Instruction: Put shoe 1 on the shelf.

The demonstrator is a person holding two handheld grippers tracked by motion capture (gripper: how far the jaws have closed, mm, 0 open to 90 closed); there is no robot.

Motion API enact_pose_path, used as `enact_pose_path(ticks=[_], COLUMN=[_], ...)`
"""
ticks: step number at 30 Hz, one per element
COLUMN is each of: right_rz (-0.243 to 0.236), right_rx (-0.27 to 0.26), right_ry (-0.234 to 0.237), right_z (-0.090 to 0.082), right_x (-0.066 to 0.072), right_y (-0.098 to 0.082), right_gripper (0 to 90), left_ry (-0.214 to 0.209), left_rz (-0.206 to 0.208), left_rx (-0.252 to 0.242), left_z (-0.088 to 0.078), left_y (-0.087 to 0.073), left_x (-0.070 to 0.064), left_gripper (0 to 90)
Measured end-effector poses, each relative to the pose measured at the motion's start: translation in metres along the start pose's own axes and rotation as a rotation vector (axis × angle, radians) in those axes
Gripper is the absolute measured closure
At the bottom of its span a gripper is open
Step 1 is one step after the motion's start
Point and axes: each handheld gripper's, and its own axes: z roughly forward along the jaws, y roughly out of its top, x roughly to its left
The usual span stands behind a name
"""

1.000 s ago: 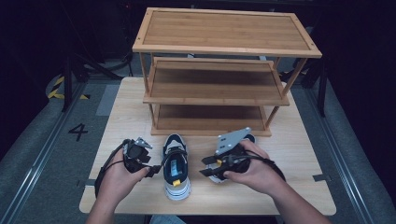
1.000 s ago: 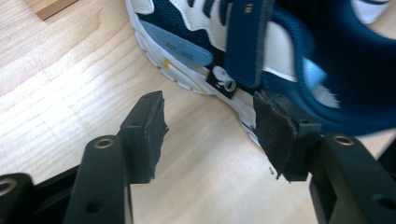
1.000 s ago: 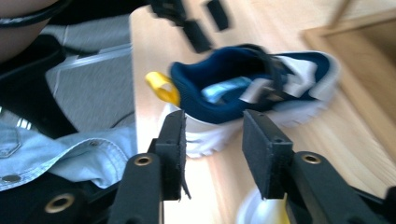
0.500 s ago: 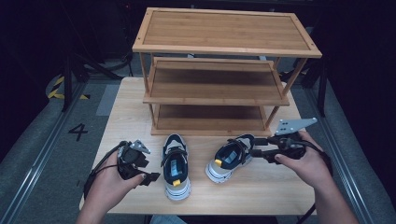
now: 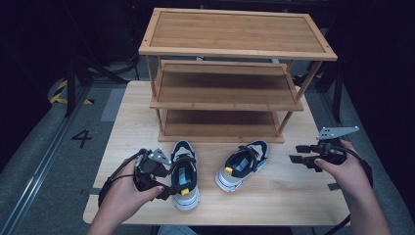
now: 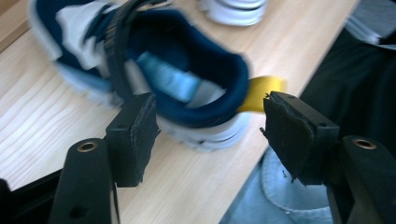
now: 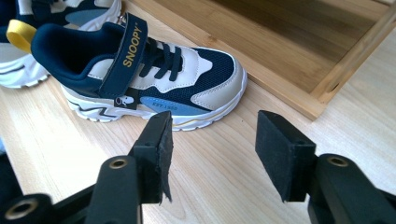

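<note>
Two black jaws of the right gripper point(image 7: 212, 154) rising from the bottom edge, standing wide apart, just been opening, nothing but bare wood between them. Beyond them, on a pale wooden table point(image 7: 224, 186), a navy, white and blue sneaker point(image 7: 154, 79) lying side-on, toe pointing right, with black laces and a strap lettered "SNOOPY" in yellow. At upper left, part of a second sneaker point(image 7: 28, 37) with a yellow heel loop. At upper right, the bottom board of a bamboo rack point(image 7: 289, 56), near the first sneaker's toe.
</note>
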Motion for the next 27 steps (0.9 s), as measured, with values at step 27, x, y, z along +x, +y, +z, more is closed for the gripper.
enact_pose_path(ticks=[27], right_rz=[0.003], right_rx=[-0.053], right_ry=[-0.036], right_z=[-0.019], right_x=[-0.003], right_y=[-0.009], right_gripper=[43.6], left_ry=[-0.104], left_rz=[0.078], left_rx=[0.153], left_z=[0.072], left_y=[0.012], left_x=[0.003], left_gripper=[39.8])
